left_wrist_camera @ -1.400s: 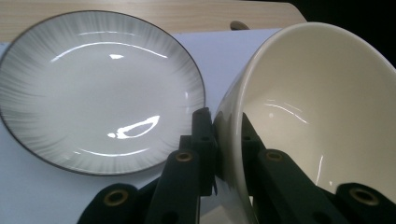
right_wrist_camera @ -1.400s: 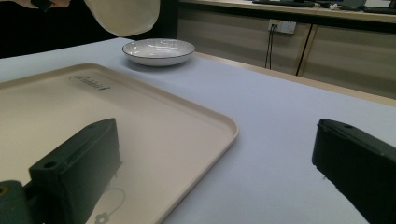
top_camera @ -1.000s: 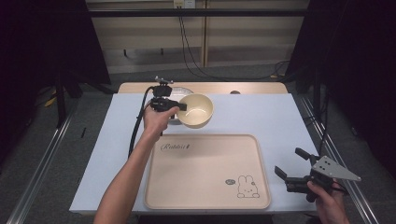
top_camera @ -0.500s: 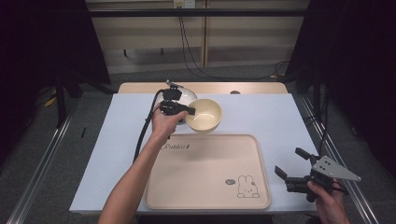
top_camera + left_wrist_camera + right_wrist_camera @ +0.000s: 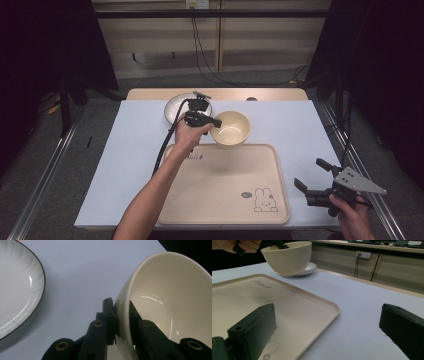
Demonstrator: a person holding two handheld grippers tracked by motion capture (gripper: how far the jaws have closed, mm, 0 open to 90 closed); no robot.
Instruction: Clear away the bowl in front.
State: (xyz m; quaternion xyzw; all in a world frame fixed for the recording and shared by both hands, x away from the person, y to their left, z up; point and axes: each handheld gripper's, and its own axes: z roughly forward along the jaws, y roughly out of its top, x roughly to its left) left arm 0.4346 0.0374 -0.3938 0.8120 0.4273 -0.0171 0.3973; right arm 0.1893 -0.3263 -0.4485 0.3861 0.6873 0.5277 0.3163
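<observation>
A cream bowl [image 5: 232,128] hangs just beyond the far edge of the cream tray [image 5: 200,200]. My left gripper [image 5: 216,122] is shut on its left rim, one jaw inside and one outside. In the left gripper view the rim of the bowl [image 5: 170,295] sits pinched in my left gripper [image 5: 120,308]. A white plate with a dark rim [image 5: 175,107] lies behind and to the left. My right gripper [image 5: 309,173] stands open at the tray's near right corner, nothing between its jaws. The right gripper view shows my right gripper [image 5: 328,315] open over the tray's edge [image 5: 332,307], with the bowl [image 5: 289,260] far off.
A pale blue cloth [image 5: 295,130] covers the table, and a strip of bare wood [image 5: 270,94] runs along the far edge. The tray carries a rabbit drawing [image 5: 264,200] near its right front. A black cable [image 5: 167,142] trails from my left gripper.
My left hand has carried the bowl to the right and nearer, away from the plate and up to the tray's far edge. The right gripper has stayed still.
</observation>
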